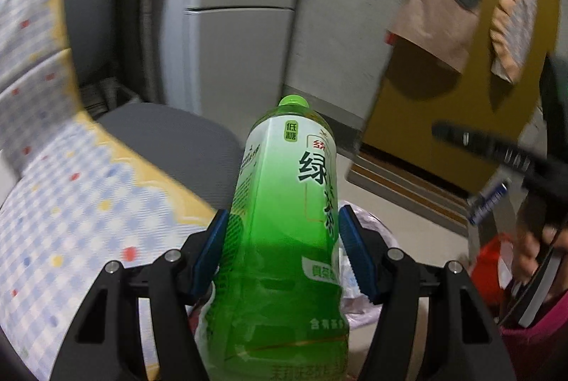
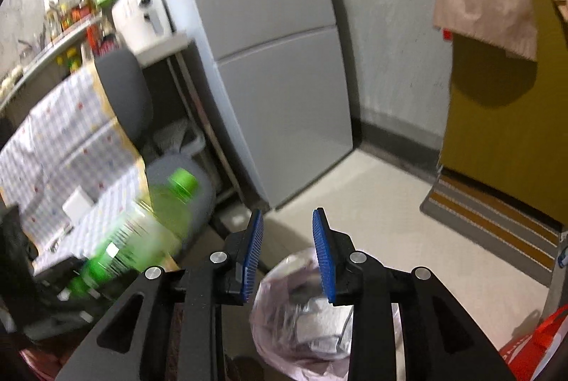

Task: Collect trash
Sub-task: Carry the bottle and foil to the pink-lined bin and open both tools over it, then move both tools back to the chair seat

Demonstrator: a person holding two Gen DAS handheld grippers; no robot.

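A green tea bottle [image 1: 284, 221] with a green cap stands upright between the blue pads of my left gripper [image 1: 284, 212], which is shut on its middle. In the right wrist view the same bottle [image 2: 142, 228] shows blurred at the left, over the table's edge. My right gripper [image 2: 287, 217] is open with nothing between its pads. Below it on the floor lies a translucent pinkish plastic bag [image 2: 301, 320] with crumpled trash inside. That bag [image 1: 365, 228] also peeks out behind the bottle in the left wrist view.
A table with a checked cloth [image 1: 71, 203] and a grey chair [image 1: 170, 139] lie to the left. A grey fridge [image 2: 277, 61] stands ahead, a yellow door [image 2: 504, 132] with a striped mat [image 2: 497, 221] to the right. A red bag [image 2: 532, 345] sits at the lower right.
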